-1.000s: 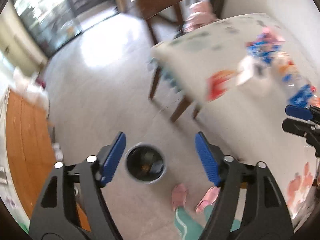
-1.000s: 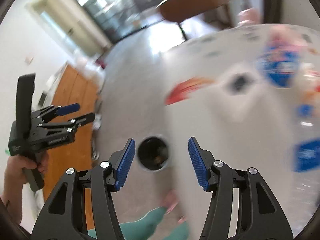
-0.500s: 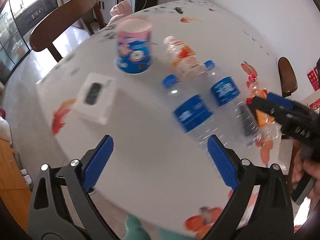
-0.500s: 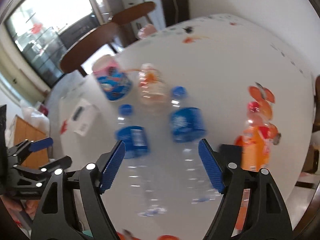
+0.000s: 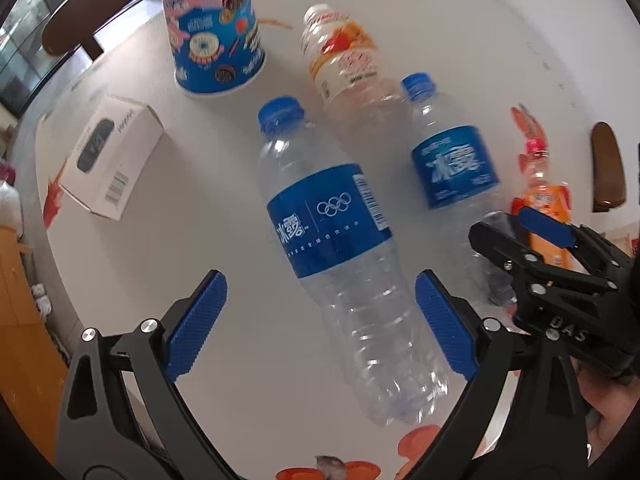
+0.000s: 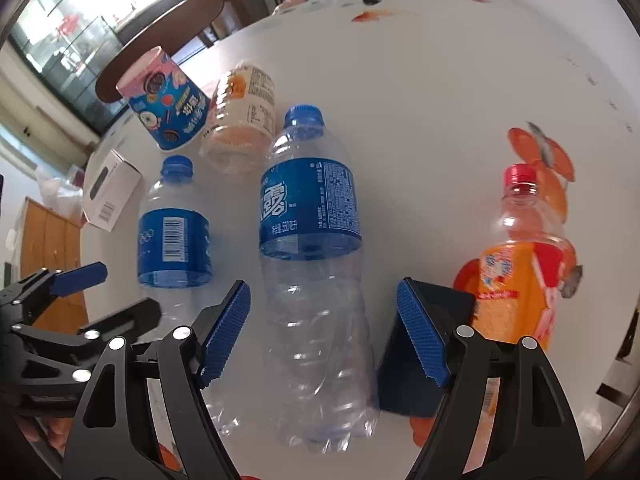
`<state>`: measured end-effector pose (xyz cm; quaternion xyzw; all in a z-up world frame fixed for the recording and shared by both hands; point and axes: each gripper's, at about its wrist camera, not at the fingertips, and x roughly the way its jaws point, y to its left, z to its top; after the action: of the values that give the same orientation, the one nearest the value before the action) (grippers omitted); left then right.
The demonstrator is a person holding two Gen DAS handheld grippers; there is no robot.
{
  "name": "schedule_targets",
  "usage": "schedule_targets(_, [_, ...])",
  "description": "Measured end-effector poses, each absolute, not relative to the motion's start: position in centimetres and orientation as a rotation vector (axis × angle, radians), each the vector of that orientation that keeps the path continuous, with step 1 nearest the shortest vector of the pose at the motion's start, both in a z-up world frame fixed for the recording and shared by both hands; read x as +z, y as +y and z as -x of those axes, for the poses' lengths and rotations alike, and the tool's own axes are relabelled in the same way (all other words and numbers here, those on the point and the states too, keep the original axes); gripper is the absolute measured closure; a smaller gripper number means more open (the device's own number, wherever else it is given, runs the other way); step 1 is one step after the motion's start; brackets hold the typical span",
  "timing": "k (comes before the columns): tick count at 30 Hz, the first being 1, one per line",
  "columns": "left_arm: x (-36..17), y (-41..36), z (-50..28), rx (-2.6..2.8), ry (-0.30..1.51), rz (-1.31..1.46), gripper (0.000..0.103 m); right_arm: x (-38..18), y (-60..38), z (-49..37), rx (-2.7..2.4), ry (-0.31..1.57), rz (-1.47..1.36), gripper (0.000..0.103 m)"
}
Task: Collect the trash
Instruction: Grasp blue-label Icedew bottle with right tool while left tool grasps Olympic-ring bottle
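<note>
Trash on the white round table (image 5: pixel 224 208) was now right under both tools, whereas a second earlier the two cameras looked down at the floor and at a dark round bin; my judgement is that the hands had turned back from the bin to take the next pieces. The left gripper (image 5: pixel 320 324) stood wide open, holding nothing, and the clear plastic water bottle with the blue Olympic-rings label (image 5: pixel 332 220) stood upright between its blue pads (image 5: pixel 444 328), without visible contact. The right gripper (image 6: pixel 324 332) was wide open and empty too, with the second clear water bottle with a blue label (image 6: pixel 312 208) between its fingers; whether a pad touched it, I cannot tell. Just beside this bottle on the right stood a small dark box (image 6: pixel 412 364), and further right the orange drink bottle with a red cap (image 6: pixel 520 264). Behind the two water bottles stood an empty clear bottle with an orange-and-white label (image 5: pixel 344 56) and a blue-and-pink paper cup, upside down (image 5: pixel 216 36). A white cardboard box with a barcode (image 5: pixel 108 160) lay near the left table edge. Each tool probably needed only to close on its bottle.
</note>
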<state>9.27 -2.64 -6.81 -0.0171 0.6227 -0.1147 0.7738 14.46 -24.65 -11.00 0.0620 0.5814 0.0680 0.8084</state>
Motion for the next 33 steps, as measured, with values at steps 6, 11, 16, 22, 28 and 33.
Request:
schedule_targets(6, [-9.0, -2.7, -9.7, -0.218, 1.399, 0.123, 0.01, -12.6, -25.4, -16.1, 0.209, 1.298, -0.208, 0.032])
schedule_targets(11, [-10.4, -3.0, -10.0, -0.206, 1.443, 0.149, 0.012, -13.5, -25.2, -17.0, 0.253, 1.339, -0.242, 0.033])
schedule_targets(16, [-11.1, -2.5, -10.2, -0.23, 1.457, 0.2, 0.032, -13.7, -25.0, -17.2, 0.297, 1.343, -0.273, 0.044])
schedule_targets(22, [-11.1, -2.8, -9.8, -0.25, 1.44, 0.195, 0.042, -13.1, -26.5, -17.1, 0.277, 1.328, -0.339, 0.048])
schedule_targets(28, [-9.7, -2.1, -9.7, -0.263, 1.394, 0.191, 0.044, -11.1, -28.0, -16.5, 0.251, 1.276, -0.36, 0.049])
schedule_targets(33, [-7.8, -0.9, -8.9, -0.266, 1.346, 0.174, 0.044, -8.5, -29.3, -15.4, 0.24, 1.211, -0.39, 0.049])
